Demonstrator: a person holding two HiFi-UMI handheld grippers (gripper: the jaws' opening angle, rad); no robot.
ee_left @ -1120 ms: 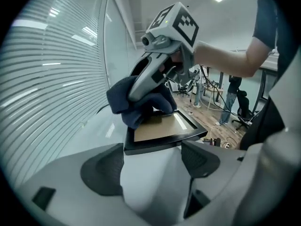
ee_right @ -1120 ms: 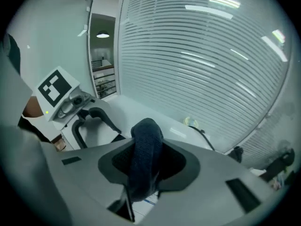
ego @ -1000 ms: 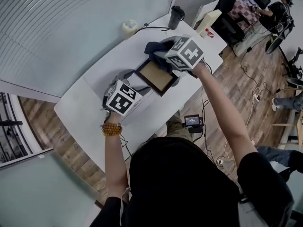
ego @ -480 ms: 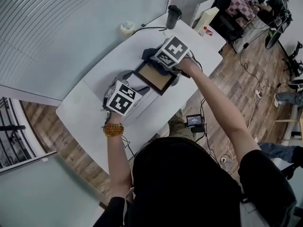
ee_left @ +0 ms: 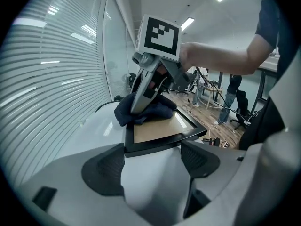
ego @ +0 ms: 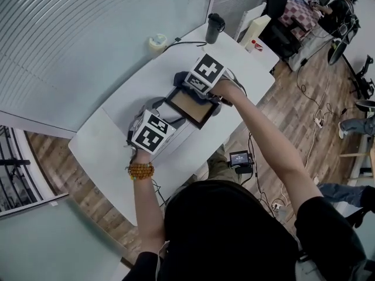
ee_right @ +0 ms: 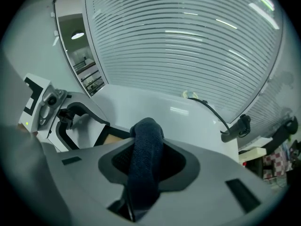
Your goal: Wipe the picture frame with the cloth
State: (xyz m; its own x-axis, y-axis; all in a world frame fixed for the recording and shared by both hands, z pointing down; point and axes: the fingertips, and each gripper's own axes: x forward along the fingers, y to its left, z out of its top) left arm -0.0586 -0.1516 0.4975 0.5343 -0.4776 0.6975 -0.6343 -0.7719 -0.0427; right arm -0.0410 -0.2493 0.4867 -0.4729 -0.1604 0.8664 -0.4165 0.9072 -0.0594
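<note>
A black picture frame [ego: 191, 108] with a tan panel lies flat on the white table [ego: 111, 139]. In the left gripper view the frame [ee_left: 160, 132] sits just beyond my left gripper [ee_left: 153, 157], whose jaws stand wide apart at its near edge. My right gripper [ego: 187, 85] is shut on a dark blue cloth [ego: 177, 78] and presses it onto the frame's far corner. The left gripper view also shows the cloth [ee_left: 143, 113] there. The cloth [ee_right: 146, 159] fills the shut right gripper [ee_right: 146, 161]. My left gripper [ego: 170, 117] points at the frame.
A black tumbler [ego: 214, 27], a tape roll [ego: 155, 41], a black cable [ego: 184, 41] and a white box [ego: 258, 28] stand at the table's far end. The table's right edge [ego: 234, 124] runs close by the frame. Seated people and chairs [ego: 328, 10] are at the back right.
My right gripper has carried the cloth leftward along the frame's far side to its far left corner. The left gripper and the frame have stayed in place.
</note>
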